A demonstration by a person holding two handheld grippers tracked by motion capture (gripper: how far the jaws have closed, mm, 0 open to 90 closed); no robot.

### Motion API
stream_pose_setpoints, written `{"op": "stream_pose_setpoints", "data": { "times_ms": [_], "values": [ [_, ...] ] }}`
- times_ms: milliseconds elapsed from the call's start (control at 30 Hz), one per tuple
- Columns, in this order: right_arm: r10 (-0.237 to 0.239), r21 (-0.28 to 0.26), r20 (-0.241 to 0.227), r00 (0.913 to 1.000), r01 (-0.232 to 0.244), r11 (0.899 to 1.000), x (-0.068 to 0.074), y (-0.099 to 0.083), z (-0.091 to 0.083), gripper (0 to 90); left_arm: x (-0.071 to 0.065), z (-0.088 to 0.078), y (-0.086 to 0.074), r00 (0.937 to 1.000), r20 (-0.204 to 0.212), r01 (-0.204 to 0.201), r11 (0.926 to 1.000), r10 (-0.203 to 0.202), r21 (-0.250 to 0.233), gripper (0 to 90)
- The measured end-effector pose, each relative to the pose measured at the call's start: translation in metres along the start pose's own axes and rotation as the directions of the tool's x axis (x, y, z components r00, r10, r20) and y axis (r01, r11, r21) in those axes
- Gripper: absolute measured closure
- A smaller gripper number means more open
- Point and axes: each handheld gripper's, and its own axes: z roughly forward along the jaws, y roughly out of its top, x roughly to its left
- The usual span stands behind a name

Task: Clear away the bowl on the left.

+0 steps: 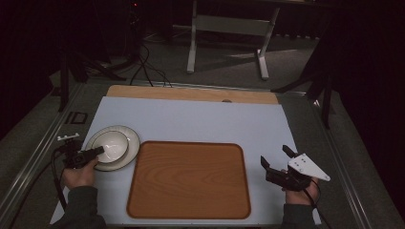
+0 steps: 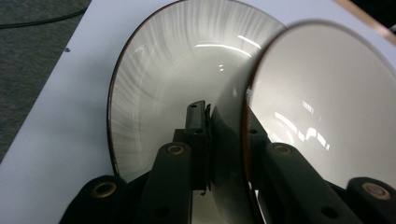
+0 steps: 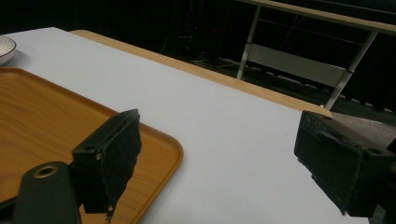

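At the left edge of the pale table mat (image 1: 200, 119), the person's left hand (image 1: 80, 172) holds the left gripper (image 1: 99, 151), its jaws pinching the near-left rim of a white bowl (image 1: 111, 144). The bowl sits on a white plate (image 1: 130, 153) with a dark edge; in the left gripper view one pad lies outside the bowl's wall (image 2: 224, 140), the other inside it. Just right of the plate, a wooden tray (image 1: 188, 180) lies in the middle of the mat. Farther right, near the mat's near-right corner and well apart from the bowl, the right hand (image 1: 302, 193) holds the right gripper (image 1: 275, 156) above the mat, jaws spread wide with nothing between them.
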Motion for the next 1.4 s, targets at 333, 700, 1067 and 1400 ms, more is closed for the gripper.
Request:
{"op": "stream_pose_setpoints", "data": {
  "times_ms": [333, 700, 1067, 1400],
  "values": [
    [0.006, -0.006, 0.002, 1.0000, -0.006, 1.000, -0.001, 0.000, -0.001, 14.3, -0.003, -0.006, -0.001, 1.0000, 0.003, -0.008, 0.9998, 0.008, -0.019, 80.4],
    [0.006, -0.005, 0.002, 1.0000, -0.006, 1.000, -0.001, 0.000, -0.001, 14.3, -0.006, -0.018, 0.000, 0.9991, 0.037, -0.019, 0.9977, 0.021, -0.065, 80.3],
    [0.023, -0.010, -0.001, 0.9997, -0.023, 1.000, -0.002, 0.000, -0.001, 14.3, -0.023, -0.029, 0.003, 0.9929, 0.060, -0.095, 0.9882, 0.103, -0.120, 80.2],
    [0.026, -0.012, -0.010, 0.9996, -0.026, 1.000, -0.001, 0.000, -0.001, 14.4, -0.044, -0.045, 0.005, 0.9762, 0.091, -0.177, 0.9656, 0.197, -0.191, 80.1]
  ]
}}
